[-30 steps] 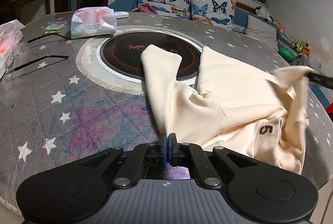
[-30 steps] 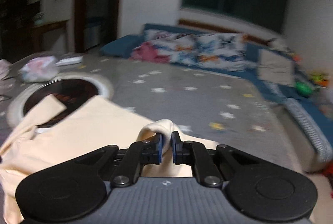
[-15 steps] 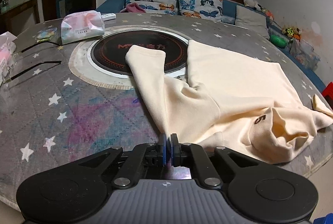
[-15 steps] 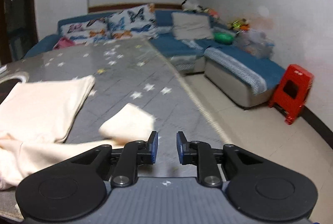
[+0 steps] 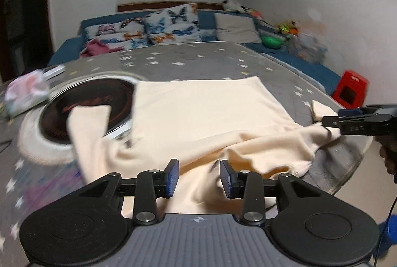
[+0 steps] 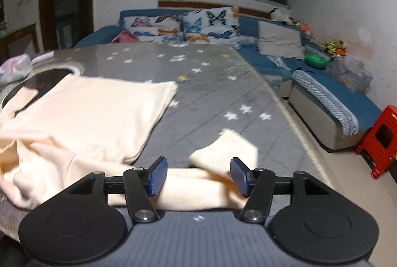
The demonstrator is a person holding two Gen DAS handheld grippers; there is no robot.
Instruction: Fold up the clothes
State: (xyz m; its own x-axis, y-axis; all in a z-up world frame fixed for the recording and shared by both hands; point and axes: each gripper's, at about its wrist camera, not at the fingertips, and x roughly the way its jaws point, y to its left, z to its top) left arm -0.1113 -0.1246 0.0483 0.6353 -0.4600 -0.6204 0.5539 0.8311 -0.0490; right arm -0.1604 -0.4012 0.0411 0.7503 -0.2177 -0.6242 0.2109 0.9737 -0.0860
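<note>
- Left gripper (image 5: 199,176): jaws spread wide, holding nothing, over the bunched near edge of the cream garment (image 5: 198,115).
- Right gripper (image 6: 198,176): jaws also wide apart, a cream sleeve (image 6: 223,155) lying between them, ungripped.
- The garment is spread on the star-patterned table (image 6: 211,93), partly covering a dark round hotplate (image 5: 84,108).
</note>
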